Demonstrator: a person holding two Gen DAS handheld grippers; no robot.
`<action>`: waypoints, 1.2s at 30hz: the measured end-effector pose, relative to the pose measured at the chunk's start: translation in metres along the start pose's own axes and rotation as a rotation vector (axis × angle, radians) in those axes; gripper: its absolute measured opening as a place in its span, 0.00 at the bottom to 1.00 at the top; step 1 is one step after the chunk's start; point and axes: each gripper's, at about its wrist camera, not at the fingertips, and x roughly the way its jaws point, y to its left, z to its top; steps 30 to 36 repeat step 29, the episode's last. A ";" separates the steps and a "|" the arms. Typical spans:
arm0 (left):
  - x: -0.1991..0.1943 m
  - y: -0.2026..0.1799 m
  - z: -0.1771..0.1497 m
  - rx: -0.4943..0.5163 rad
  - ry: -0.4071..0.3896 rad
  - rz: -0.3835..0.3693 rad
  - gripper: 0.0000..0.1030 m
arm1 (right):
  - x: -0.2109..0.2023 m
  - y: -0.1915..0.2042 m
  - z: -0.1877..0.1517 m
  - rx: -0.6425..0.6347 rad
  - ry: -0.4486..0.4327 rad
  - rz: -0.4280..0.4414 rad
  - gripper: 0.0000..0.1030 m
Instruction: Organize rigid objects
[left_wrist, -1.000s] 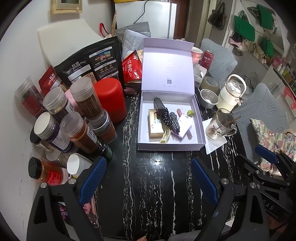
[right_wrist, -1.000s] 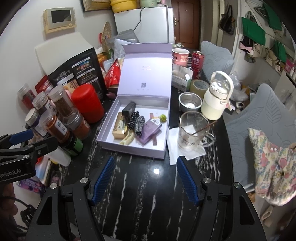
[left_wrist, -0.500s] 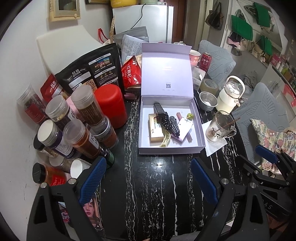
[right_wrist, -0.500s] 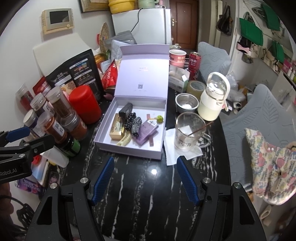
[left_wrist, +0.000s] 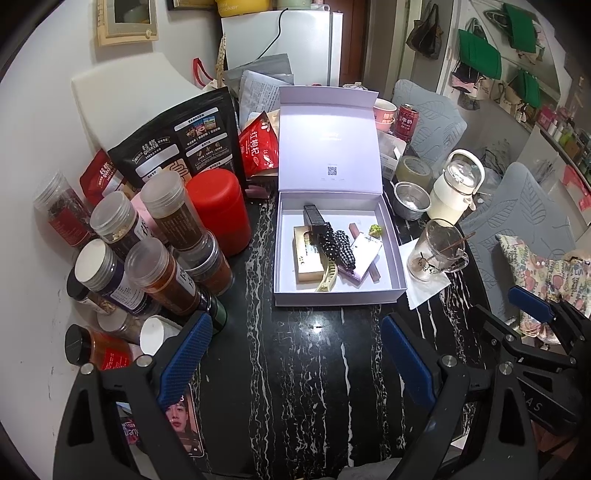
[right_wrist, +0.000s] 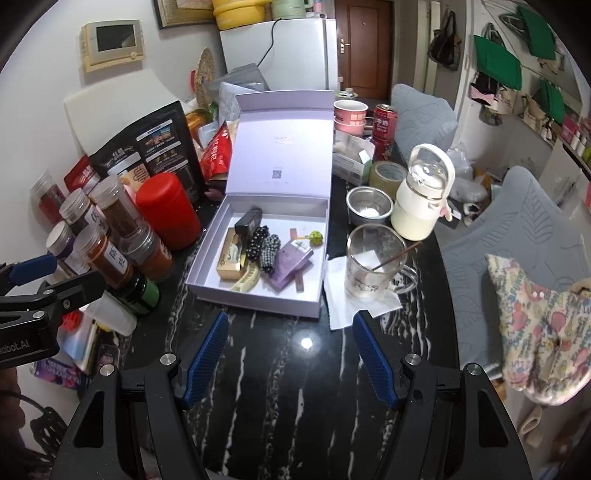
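Note:
A lilac box (left_wrist: 338, 297) (right_wrist: 255, 301) lies on the black marble table with its lid standing up behind. Inside it are a gold case (left_wrist: 308, 258), a black case (left_wrist: 314, 216), dotted hair ties (left_wrist: 338, 243), a cream hair clip (left_wrist: 327, 277), a purple card box (left_wrist: 364, 254) and a green trinket (left_wrist: 376, 230). My left gripper (left_wrist: 295, 350) hangs open over bare table in front of the box. My right gripper (right_wrist: 290, 345) is also open with nothing between its fingers, just short of the box's front wall.
Several spice jars (left_wrist: 159, 266) and a red canister (left_wrist: 219, 212) crowd the left side. At the right stand a glass mug (right_wrist: 371, 264) on a paper napkin, a steel bowl (right_wrist: 369, 208) and a white jug (right_wrist: 421, 201). A photo card (left_wrist: 184, 421) lies under my left gripper.
The left wrist view has drawn back slightly, so the box and jars look a bit farther off. The right gripper has stayed put, and both jaws stand as wide as before.

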 end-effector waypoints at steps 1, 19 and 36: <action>0.000 0.000 0.000 0.000 0.001 0.000 0.92 | 0.000 0.000 0.000 0.000 0.000 0.001 0.68; 0.000 0.001 -0.006 -0.018 0.023 -0.002 0.92 | -0.002 0.000 -0.005 0.007 -0.001 -0.003 0.68; 0.009 0.000 -0.010 -0.035 0.069 0.000 0.92 | 0.000 -0.002 -0.015 0.028 0.022 -0.001 0.68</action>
